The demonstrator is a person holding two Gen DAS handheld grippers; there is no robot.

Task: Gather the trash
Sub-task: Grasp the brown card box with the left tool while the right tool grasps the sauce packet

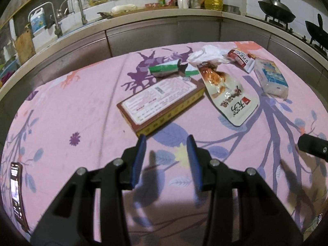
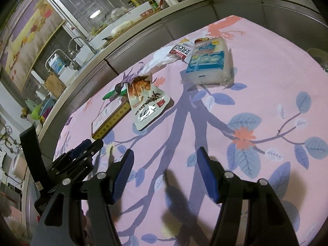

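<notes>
Trash lies on a pink floral tablecloth (image 1: 82, 106). A flat brown-and-yellow box (image 1: 162, 102) lies just ahead of my left gripper (image 1: 167, 141), which is open and empty above the cloth. Beside the box lie a white snack pouch (image 1: 227, 96), a green-and-white wrapper (image 1: 168, 69), crumpled white tissue (image 1: 207, 55), a red-and-white packet (image 1: 242, 59) and a blue-and-white tissue pack (image 1: 270, 75). My right gripper (image 2: 165, 155) is open and empty over bare cloth. From it I see the box (image 2: 110, 116), the pouch (image 2: 147, 104), the tissue pack (image 2: 209, 61) and the left gripper (image 2: 86, 147) at left.
A phone (image 1: 17, 190) lies at the cloth's left edge. A kitchen counter (image 1: 143, 18) with a sink, taps, bottles and woks (image 1: 276, 10) runs behind the table. The right gripper's tip (image 1: 313, 145) shows at right in the left wrist view.
</notes>
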